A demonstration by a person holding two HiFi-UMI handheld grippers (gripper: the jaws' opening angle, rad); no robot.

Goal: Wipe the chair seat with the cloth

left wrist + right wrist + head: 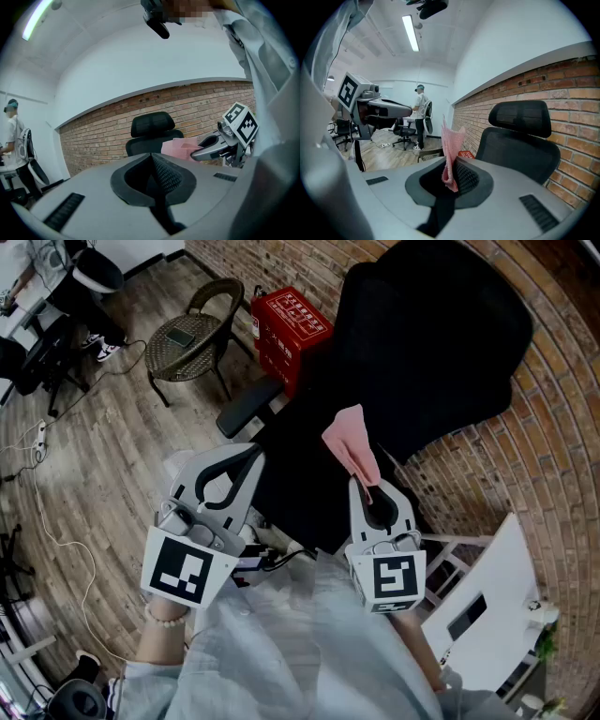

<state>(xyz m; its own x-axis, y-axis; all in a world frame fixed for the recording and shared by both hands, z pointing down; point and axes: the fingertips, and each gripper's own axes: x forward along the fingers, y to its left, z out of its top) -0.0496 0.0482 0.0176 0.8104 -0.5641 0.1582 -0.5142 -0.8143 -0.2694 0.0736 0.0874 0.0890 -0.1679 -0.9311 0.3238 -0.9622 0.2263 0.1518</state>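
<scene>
A black office chair (422, 343) stands against the brick wall, its seat (300, 474) right below my two grippers. My right gripper (364, 484) is shut on a pink cloth (352, 442), which sticks up out of the jaws above the seat. In the right gripper view the cloth (452, 150) is pinched between the pads, with the chair back (520, 140) behind it. My left gripper (248, 457) hovers at the seat's left edge, shut with nothing in it. The left gripper view shows its pads (161, 176) pressed together, and the cloth (178, 146) beyond.
A wicker chair (192, 334) and a red box (289, 324) stand to the left behind the office chair. The brick wall (553, 446) runs along the right. A white table (487, 606) is at lower right. Cables (47, 512) lie on the wooden floor. A person (421, 117) stands far off.
</scene>
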